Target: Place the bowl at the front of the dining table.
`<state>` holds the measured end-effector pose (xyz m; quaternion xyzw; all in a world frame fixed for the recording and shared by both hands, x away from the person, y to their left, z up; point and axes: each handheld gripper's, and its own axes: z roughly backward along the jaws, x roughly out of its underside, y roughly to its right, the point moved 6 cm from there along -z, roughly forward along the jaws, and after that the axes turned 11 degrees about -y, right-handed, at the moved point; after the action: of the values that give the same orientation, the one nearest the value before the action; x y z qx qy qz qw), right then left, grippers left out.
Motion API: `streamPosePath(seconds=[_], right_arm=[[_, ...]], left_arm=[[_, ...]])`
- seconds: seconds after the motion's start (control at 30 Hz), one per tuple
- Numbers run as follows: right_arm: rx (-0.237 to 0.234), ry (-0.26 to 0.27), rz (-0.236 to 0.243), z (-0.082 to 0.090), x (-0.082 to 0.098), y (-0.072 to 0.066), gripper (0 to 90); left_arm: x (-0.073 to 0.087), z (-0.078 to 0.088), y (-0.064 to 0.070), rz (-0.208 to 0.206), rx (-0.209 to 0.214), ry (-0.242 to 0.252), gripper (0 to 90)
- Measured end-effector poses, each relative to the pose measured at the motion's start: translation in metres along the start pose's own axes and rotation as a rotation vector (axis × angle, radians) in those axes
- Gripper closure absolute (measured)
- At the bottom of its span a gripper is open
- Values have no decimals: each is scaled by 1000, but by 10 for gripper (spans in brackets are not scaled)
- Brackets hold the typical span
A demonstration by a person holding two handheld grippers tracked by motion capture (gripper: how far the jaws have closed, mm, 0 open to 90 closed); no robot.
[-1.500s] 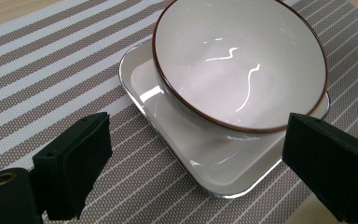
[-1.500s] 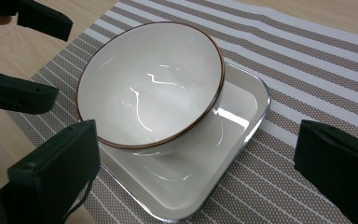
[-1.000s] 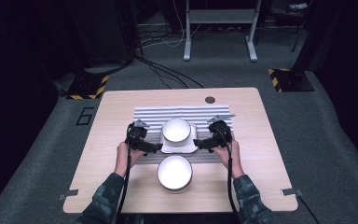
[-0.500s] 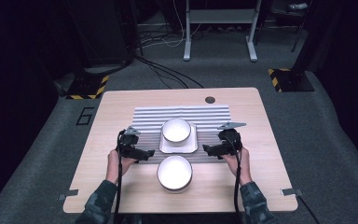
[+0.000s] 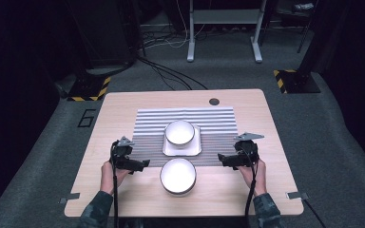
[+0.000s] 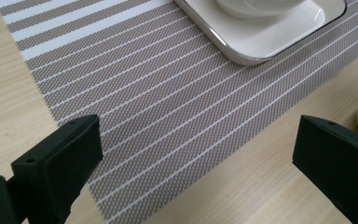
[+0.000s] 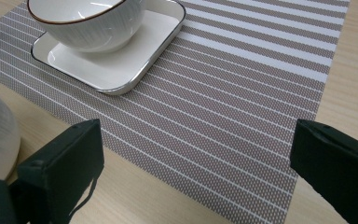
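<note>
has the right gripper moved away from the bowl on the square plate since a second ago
Yes. The right gripper has pulled back toward the person and outward, off the bowl on the square plate, to the placemat's near right corner.

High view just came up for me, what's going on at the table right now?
A person holds a gripper in each hand, and both are empty with jaws open wide. The left gripper and the right gripper sit low on either side of the near bowl, which rests on the bare wooden table, touching neither gripper. Behind it, a second bowl sits on a square white plate on the striped placemat. Nothing is grasped.
</note>
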<state>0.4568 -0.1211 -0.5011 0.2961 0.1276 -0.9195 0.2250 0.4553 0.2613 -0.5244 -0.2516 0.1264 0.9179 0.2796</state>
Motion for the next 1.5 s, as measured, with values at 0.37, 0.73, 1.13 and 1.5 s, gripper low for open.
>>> streamPosePath(seconds=[0.37,0.73,1.13,1.5], right_arm=[[28,-26,-19,1,28,10,24],[64,-35,-57,5,52,25,26],[99,-45,-106,12,70,42,26],[166,-71,-132,20,88,56,26]], left_arm=[[33,2,-14,60,-16,-12,5],[52,7,-21,87,-35,-8,2],[74,17,-37,147,-62,7,1],[94,21,-47,167,-107,7,0]])
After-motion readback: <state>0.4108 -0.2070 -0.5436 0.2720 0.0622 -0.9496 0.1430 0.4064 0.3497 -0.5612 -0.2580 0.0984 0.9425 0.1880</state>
